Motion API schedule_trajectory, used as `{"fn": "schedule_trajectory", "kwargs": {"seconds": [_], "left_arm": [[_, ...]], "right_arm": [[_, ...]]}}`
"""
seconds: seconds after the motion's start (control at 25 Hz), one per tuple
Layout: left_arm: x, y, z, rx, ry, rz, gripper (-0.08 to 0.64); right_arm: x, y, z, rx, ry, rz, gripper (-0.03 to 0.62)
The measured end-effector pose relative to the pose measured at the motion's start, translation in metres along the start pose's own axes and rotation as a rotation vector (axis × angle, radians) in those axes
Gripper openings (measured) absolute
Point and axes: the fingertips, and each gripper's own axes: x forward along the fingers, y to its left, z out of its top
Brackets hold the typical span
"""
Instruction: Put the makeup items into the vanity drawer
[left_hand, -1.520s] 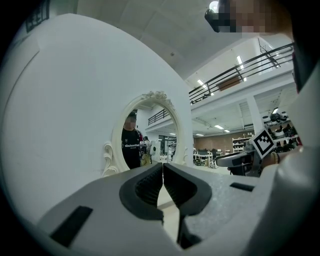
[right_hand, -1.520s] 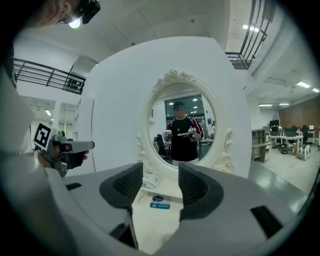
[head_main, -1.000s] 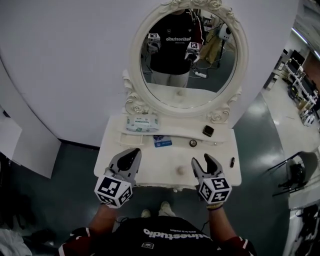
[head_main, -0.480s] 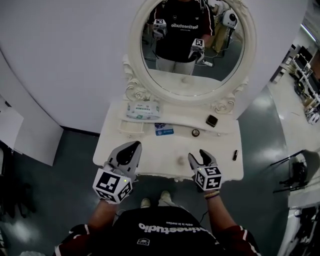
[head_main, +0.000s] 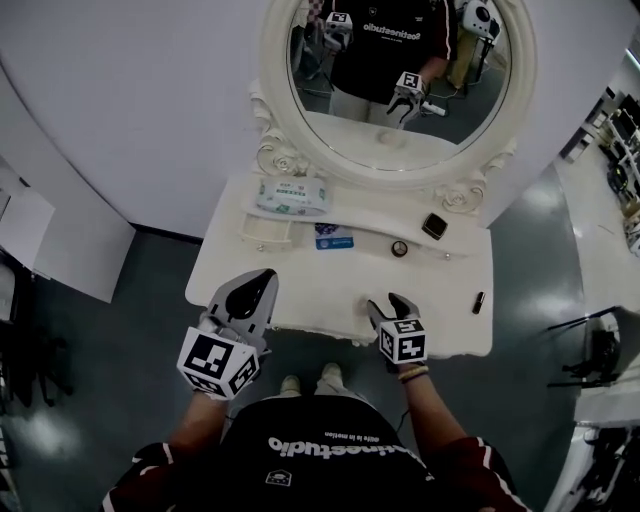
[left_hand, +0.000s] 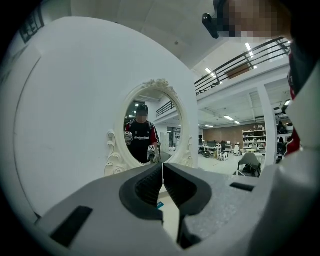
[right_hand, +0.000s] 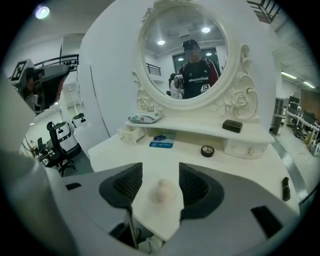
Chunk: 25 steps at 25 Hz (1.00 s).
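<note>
Opening the drawer (right_hand: 150, 211) appears to be in hand: the right gripper (head_main: 388, 306) is spread around the knob (right_hand: 163, 192), which must next be clamped and pulled. The left gripper (head_main: 262, 282), left of the knob, is closed on nothing.

A curved white wall (head_main: 130, 100) meets a dark glossy floor (head_main: 120, 330), with ceiling strip lights (left_hand: 248, 47) beyond.

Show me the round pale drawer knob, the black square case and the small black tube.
Round pale drawer knob (right_hand: 162, 191): right gripper view, its rounded front.
Black square case (right_hand: 232, 125): right gripper view, its top face.
Small black tube (head_main: 479, 301): head view, its middle.
</note>
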Motion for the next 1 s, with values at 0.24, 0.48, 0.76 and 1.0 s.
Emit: {"fn": "schedule_trajectory", "kwargs": {"seconds": [0.24, 0.48, 0.76, 1.0], "left_arm": [[0.003, -0.012, -0.008, 0.008, 0.019, 0.022, 0.009], [0.009, -0.022, -0.010, 0.008, 0.024, 0.038, 0.009], [0.016, -0.024, -0.011, 0.004, 0.018, 0.064, 0.009], [0.024, -0.027, -0.010, 0.017, 0.020, 0.065, 0.009]], "right_arm": [[0.024, -0.001, -0.030, 0.034, 0.061, 0.049, 0.223], [0.047, -0.005, -0.056, 0.013, 0.125, 0.071, 0.224], [0.064, -0.010, -0.075, -0.027, 0.166, 0.076, 0.220], [0.072, -0.009, -0.080, -0.011, 0.181, 0.103, 0.212]]}}
